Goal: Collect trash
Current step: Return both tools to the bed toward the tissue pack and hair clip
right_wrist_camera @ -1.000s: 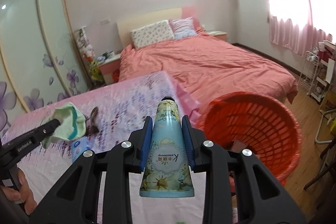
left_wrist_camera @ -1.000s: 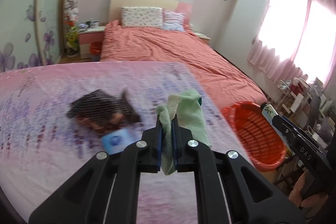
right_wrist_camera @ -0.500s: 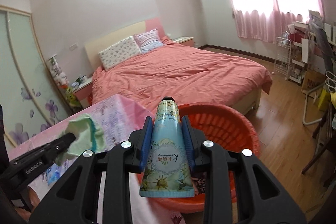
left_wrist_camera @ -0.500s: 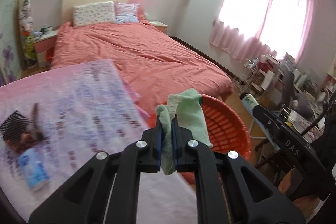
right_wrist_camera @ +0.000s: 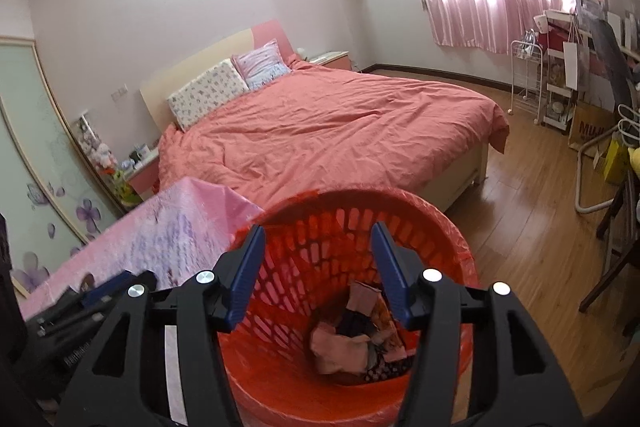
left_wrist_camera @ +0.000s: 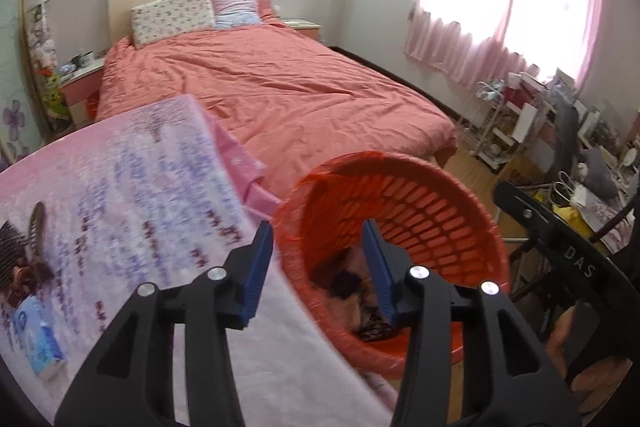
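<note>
At the far left of the left wrist view, a blue-and-white packet [left_wrist_camera: 45, 350] and a dark mesh-like clump [left_wrist_camera: 18, 254] lie on the bench [left_wrist_camera: 132, 195], whose glossy pink cloth has a lilac print; these look like the trash left to collect. Your left hand-held gripper [left_wrist_camera: 318, 267] hangs with its blue pads spread wide and nothing between them, pointed at the near rim of the basket [left_wrist_camera: 452, 195]. Swing it back toward the packet, come down square over its short width, and close on the middle so the soft wrapper does not slip out. The basket, lower centre in both views, is round orange plastic with slotted walls and a thin liner frayed at the rim. Crumpled pale and dark scraps [right_wrist_camera: 352, 339] sit at its bottom. Your right hand-held gripper [right_wrist_camera: 318, 275] is likewise wide apart and empty, directly over the basket mouth; lift it clear of the rim before turning away, so a finger does not snag the liner.
</note>
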`<state>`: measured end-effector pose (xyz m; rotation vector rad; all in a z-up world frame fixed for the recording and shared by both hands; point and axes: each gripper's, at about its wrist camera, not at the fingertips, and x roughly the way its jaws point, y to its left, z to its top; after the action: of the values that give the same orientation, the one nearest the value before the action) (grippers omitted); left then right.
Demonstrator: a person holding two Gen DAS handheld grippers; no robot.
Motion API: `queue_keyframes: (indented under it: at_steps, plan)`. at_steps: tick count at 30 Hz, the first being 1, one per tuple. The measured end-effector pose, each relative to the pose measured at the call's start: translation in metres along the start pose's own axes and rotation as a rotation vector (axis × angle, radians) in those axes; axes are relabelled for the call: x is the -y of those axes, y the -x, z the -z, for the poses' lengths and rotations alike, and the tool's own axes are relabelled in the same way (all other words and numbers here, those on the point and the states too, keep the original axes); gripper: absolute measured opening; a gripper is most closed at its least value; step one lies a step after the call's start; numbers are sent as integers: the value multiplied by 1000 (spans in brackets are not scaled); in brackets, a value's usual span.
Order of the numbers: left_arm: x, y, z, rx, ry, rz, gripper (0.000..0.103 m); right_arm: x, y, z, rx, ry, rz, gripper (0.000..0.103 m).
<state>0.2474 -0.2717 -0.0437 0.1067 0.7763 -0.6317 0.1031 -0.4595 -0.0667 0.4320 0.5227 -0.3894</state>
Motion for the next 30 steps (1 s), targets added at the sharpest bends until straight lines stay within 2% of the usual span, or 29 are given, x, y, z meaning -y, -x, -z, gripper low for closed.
queue_keyframes:
  at_steps: [7,13,16,19,21,24,30]
  plan:
    - [-54,29,21,13,33,-113,58,-24,1,10,-41,75,5,56]
    - [-117,61,44,17,110,-226,67,-57,3,26,-75,143,-26,56]
    - [-149,79,61,23,142,-314,77,-75,4,35,-94,174,-47,56]
    - [-187,88,80,2,194,-407,80,-93,4,47,-118,207,-66,56]
    - [-206,88,87,-27,245,-422,80,-106,2,55,-136,232,-77,56]
    - [-227,87,94,-56,313,-396,80,-121,1,66,-158,266,-87,56]
    - [-229,75,87,-69,343,-401,80,-139,2,76,-179,315,-91,56]
